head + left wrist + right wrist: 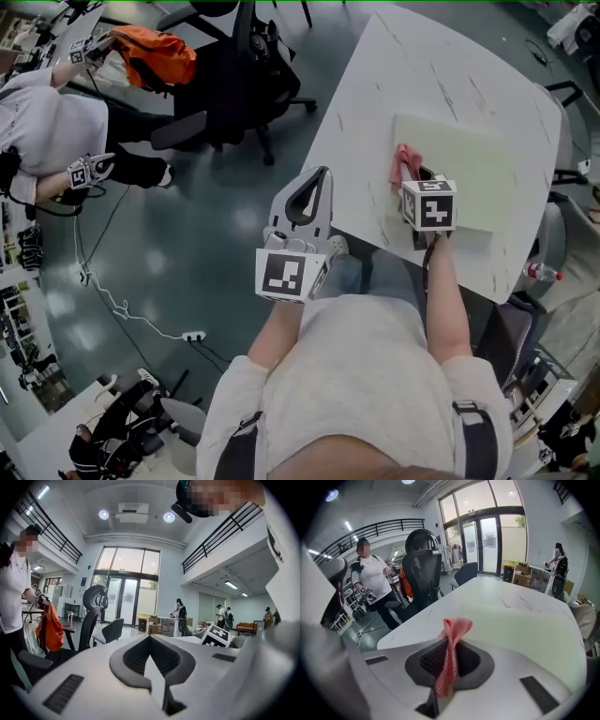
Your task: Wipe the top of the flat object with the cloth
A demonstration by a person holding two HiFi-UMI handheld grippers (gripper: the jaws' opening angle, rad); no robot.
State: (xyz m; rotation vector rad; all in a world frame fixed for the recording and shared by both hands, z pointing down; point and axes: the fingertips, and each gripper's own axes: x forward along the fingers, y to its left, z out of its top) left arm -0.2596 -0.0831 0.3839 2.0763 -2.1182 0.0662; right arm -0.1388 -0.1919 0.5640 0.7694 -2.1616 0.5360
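Hall: tall glass doors and a railed gallery surround you, and other people work well away from your bench
Bench (403, 84): white and marbled, it carries only the task's things, so your strokes should have free room
Flat object (473, 173): pale green, it lies flat on the bench to your right with its whole top open to you
Chair (234, 75): black, with an orange jacket (155, 52) beside it, it stands off the bench's left side and is not in your way
Left claw (316, 178): jaws together on nothing, it is held off the bench's edge above the floor, probably to stay clear of the wiping
Right claw (419, 183): you have it clamped on the cloth at the flat object's left edge, which looks like a sensible starting corner
Cloth (449, 658): pink and bunched, its tuft pokes out past the jaws, but you cannot tell whether it touches the top yet
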